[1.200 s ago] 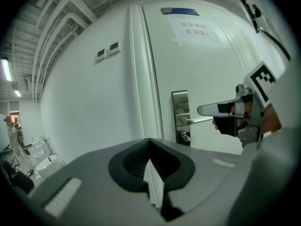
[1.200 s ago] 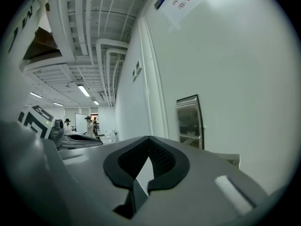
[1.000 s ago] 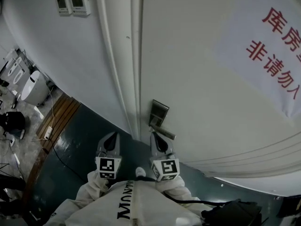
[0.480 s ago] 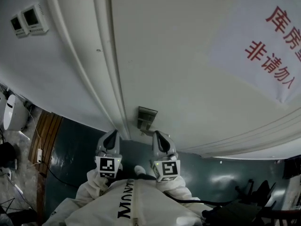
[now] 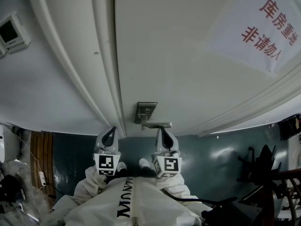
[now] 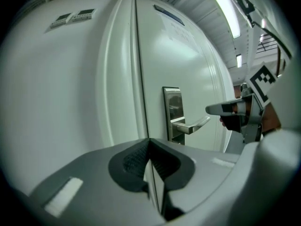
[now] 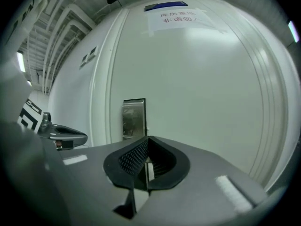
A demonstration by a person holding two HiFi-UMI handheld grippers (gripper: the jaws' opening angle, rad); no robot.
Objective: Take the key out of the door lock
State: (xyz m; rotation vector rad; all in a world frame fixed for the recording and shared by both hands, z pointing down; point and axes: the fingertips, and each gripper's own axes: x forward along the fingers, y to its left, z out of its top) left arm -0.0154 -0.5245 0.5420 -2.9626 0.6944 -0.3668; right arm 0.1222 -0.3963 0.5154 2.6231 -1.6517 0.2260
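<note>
A metal lock plate (image 5: 145,111) with a lever handle (image 5: 159,125) sits on the white door (image 5: 188,65). I cannot make out a key on it in any view. Both grippers are held low, short of the door. My left gripper (image 5: 111,130) points at the door frame left of the plate and is shut with nothing in it. My right gripper (image 5: 161,131) is just below the handle's end, also shut and empty. In the left gripper view the plate (image 6: 172,112) and handle (image 6: 194,125) lie ahead, right of the jaws. In the right gripper view the plate (image 7: 133,118) stands straight ahead.
A white paper sign with red characters (image 5: 263,27) hangs on the door's upper right. A wall control panel (image 5: 11,32) is at the far left. Below is dark green floor (image 5: 211,154), with dark furniture (image 5: 263,171) at the right and cables at the left.
The head view has swung, so the lock plate and handle now sit centred just above the two grippers. Both grippers keep their place in front of the body, still shut.
</note>
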